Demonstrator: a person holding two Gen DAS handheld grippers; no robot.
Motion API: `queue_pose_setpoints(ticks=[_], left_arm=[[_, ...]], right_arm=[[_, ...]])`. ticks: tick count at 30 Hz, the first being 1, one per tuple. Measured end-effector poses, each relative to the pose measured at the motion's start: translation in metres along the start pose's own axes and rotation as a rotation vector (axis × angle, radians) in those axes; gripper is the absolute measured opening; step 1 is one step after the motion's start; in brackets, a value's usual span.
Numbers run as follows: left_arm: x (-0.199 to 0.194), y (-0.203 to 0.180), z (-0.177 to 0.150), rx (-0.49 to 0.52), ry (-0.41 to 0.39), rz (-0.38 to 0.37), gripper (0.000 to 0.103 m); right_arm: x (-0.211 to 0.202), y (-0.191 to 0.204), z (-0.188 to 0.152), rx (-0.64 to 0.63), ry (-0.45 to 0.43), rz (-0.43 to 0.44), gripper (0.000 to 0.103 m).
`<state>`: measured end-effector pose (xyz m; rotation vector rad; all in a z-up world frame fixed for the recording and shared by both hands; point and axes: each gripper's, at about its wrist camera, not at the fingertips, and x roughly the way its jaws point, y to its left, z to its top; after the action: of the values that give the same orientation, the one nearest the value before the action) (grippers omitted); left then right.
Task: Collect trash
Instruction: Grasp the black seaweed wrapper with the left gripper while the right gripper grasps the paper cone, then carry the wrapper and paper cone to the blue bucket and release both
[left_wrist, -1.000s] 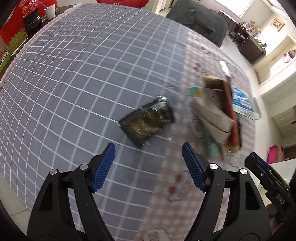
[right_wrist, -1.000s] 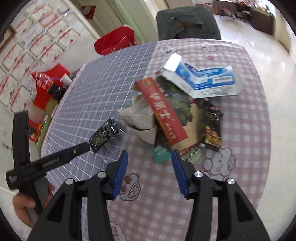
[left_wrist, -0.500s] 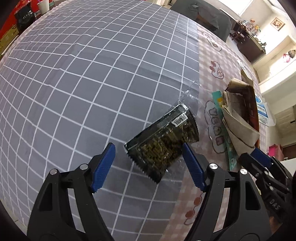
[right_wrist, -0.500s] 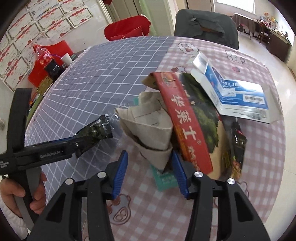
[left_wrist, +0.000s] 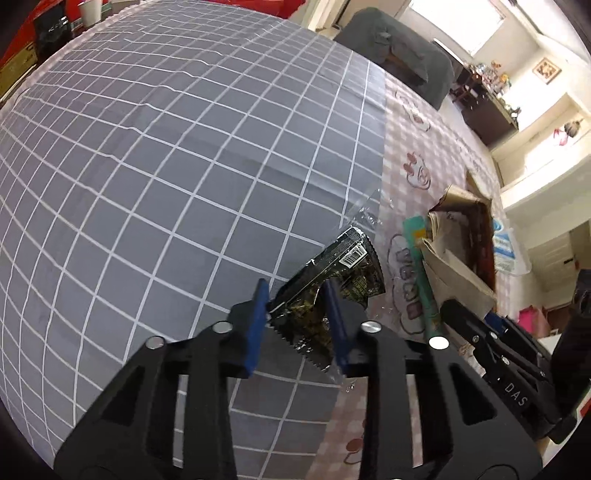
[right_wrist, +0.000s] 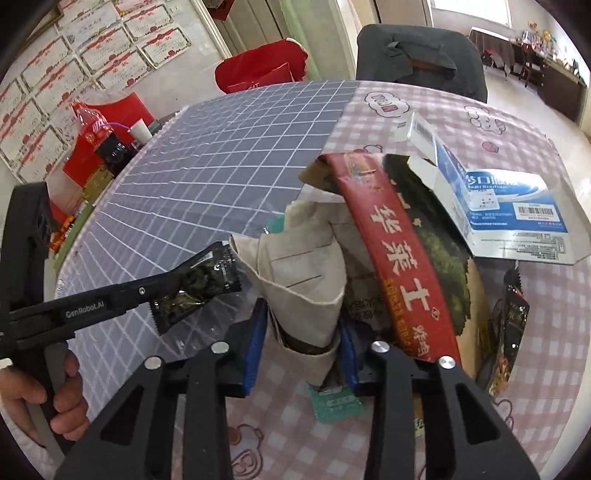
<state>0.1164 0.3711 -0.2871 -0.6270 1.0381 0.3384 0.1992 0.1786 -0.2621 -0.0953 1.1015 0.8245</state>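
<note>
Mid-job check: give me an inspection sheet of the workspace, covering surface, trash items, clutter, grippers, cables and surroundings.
Surface: round table, grey grid cloth beside pink checked cloth.
Job's things: dark snack wrapper; beige paper bag; red box; blue-white carton; green packet; dark sachet.
Clutter: paper cup, red packaging at far edge.
Grippers: left gripper closing on the snack wrapper; right gripper closing around the paper bag.
Cables: nothing seen.
Surroundings: grey chair, certificates on wall.
</note>
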Motion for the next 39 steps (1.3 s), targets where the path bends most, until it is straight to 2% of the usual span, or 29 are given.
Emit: queue_pose_setpoints(ticks=[3,4,8,14,25,33,39], left_arm=[[-0.019,0.0,-0.003,-0.01,-0.03,-0.016,0.021],[-0.025,-0.002,-0.004,-0.005,-0.041,-0.014,0.009],[-0.056,-0.01,-0.008,0.003,-0.09,-0.015,0.005],[-0.101,-0.028,-0.019,0.024,-0.155,-0.011,0.003],[-0.158,-0.07,-0.059,0.042,-0.225,-0.043,0.003],[-0.187,-0.118,-0.081,0.078,-0.277,-0.081,0.003],[-0.19,-0.165,-0.094,0.123,-0.277,-0.128,0.003]], right_arm=[[-0.01,0.0,0.001,0.026,-0.005,0.043,0.033],[-0.015,0.001,0.002,0.037,-0.008,0.061,0.033],[-0.036,0.008,0.004,0.056,-0.031,0.135,0.032],[-0.063,0.007,0.004,0.124,-0.061,0.249,0.032],[-0.133,0.005,0.001,0.129,-0.154,0.384,0.031],[-0.177,-0.012,-0.014,0.133,-0.199,0.39,0.031],[-0.211,-0.044,-0.032,0.162,-0.225,0.338,0.031]])
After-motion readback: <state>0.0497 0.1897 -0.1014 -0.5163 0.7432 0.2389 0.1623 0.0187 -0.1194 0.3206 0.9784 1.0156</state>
